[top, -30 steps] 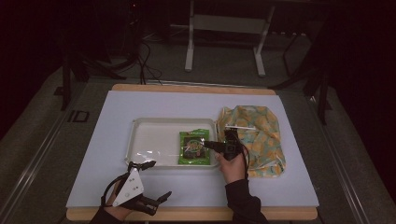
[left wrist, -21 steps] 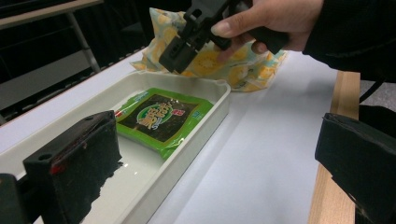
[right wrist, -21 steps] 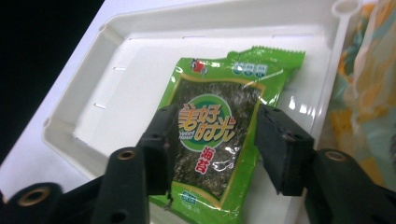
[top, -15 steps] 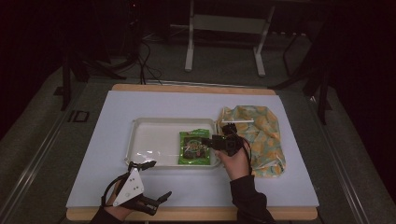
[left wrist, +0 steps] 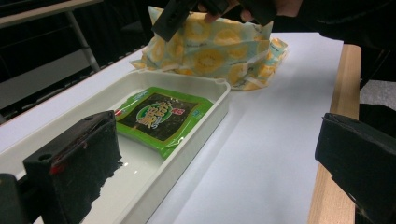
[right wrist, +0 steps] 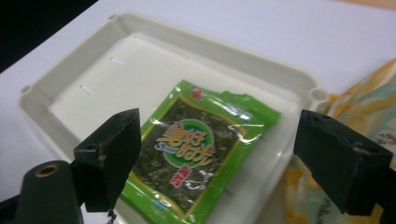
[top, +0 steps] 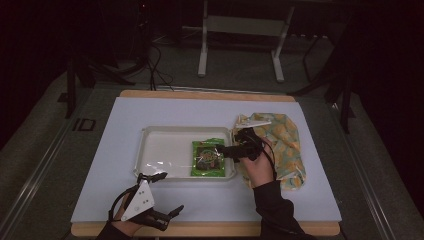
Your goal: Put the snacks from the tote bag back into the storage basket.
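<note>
A green seaweed packet (top: 207,158) (right wrist: 187,154) lies flat in the right end of a white tray (top: 160,150) (right wrist: 93,70). My right gripper (top: 227,150) (right wrist: 219,140) hovers just above the packet's right edge. Its jaws have just been opening and now stand wide apart, with nothing held between them. My left gripper (top: 174,191) (left wrist: 219,144) rests near the table's front edge, left of the tray's near corner, open and empty. In the left gripper view the packet (left wrist: 161,116) lies in the tray (left wrist: 196,135), with the right gripper's jaw (left wrist: 173,18) above it.
A yellow-patterned bag (top: 282,145) (left wrist: 215,51) lies on the white mat (top: 125,125) just right of the tray, under my right hand. The left half of the tray holds nothing. The wooden table edge (top: 210,229) runs along the front.
My right gripper has lifted slightly and its jaws have spread apart, leaving the green packet lying in the tray. The left gripper has stayed where it was.
</note>
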`<state>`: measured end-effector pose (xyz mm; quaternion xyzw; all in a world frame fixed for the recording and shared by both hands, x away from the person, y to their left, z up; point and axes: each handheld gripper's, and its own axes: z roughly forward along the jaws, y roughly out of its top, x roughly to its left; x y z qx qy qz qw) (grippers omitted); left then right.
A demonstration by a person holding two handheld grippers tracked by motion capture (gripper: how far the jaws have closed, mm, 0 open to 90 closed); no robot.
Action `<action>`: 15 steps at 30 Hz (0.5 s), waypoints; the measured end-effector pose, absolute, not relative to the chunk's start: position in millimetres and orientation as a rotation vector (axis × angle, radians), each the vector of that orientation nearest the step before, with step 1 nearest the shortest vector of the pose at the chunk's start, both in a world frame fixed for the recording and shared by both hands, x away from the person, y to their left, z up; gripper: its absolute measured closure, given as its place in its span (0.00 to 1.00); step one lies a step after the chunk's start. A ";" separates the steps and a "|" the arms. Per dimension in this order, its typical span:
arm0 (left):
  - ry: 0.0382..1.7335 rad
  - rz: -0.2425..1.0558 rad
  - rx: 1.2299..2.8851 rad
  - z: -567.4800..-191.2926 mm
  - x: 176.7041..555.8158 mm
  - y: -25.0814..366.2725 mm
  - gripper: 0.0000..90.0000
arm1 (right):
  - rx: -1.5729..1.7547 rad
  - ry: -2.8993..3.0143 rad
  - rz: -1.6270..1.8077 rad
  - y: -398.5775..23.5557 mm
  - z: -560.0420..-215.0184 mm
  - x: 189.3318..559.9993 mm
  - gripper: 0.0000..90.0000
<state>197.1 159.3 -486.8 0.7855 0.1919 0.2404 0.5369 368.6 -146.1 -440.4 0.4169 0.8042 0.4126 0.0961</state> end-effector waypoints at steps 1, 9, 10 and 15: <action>0.457 0.574 1.870 -486.8 197.1 159.3 0.00 | 1.224 2.375 1.214 -147.4 -438.8 368.8 0.16; 0.457 0.572 1.872 -487.0 197.3 159.0 0.00 | 1.136 2.373 1.212 -163.4 -428.5 368.2 0.17; 0.456 0.572 1.873 -487.0 197.4 159.0 0.00 | 1.137 2.367 1.221 -166.1 -427.5 367.6 0.17; 0.456 0.566 1.872 -487.0 197.2 158.8 0.00 | 1.106 2.343 1.237 -174.5 -423.8 364.5 0.16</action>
